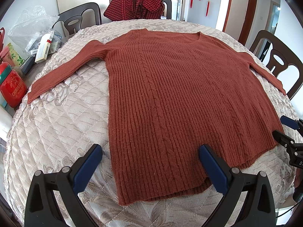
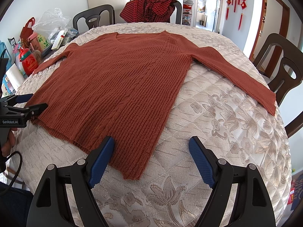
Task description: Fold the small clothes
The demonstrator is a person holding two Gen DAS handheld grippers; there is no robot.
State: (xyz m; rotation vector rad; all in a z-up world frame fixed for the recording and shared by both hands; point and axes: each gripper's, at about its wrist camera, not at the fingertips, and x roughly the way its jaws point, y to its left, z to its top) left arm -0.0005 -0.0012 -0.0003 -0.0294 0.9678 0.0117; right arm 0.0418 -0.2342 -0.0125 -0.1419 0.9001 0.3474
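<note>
A rust-red ribbed knit sweater [image 1: 170, 94] lies flat and face up on the quilted beige tablecloth [image 1: 56, 124], collar at the far side, both sleeves spread outward. It also shows in the right wrist view [image 2: 117, 87]. My left gripper [image 1: 150, 151] is open above the sweater's near left hem corner, holding nothing. My right gripper [image 2: 151, 143] is open above the near right hem corner, holding nothing. The right gripper shows at the right edge of the left view [image 1: 278, 126]; the left gripper shows at the left edge of the right view [image 2: 36, 100].
A red checked garment [image 1: 136, 5] hangs over a far chair. Dark chairs [image 1: 276, 60] stand around the table. Clutter sits at the left: a red Christmas tin [image 1: 13, 87], boxes [image 1: 44, 49] and a plastic bag [image 1: 32, 22].
</note>
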